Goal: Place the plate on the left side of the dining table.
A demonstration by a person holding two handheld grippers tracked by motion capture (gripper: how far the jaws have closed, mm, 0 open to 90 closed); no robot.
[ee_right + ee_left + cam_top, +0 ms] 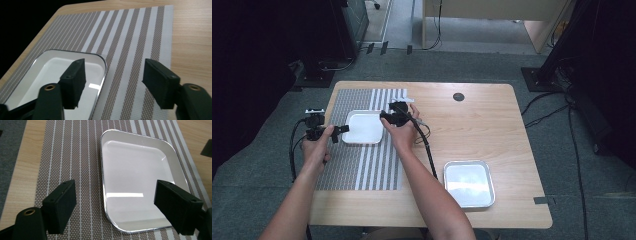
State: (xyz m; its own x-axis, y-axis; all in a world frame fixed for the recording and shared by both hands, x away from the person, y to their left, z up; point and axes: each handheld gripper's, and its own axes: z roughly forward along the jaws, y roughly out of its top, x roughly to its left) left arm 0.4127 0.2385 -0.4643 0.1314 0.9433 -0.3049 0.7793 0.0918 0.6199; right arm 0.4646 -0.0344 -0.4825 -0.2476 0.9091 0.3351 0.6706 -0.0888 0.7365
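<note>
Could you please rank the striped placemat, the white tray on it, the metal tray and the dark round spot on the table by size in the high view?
1. Striped placemat, clearly largest.
2. Metal tray and white tray: they look alike; the metal tray appears slightly larger, but it lies nearer the camera, so I won't rank them.
3. Dark round spot, smallest.

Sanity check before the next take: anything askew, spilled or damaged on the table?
Nothing stands out. The white square metal tray lies flat on the striped woven placemat, empty and undented. A second metal tray sits on bare wood nearby. Left gripper and right gripper are open beside the first tray.
</note>
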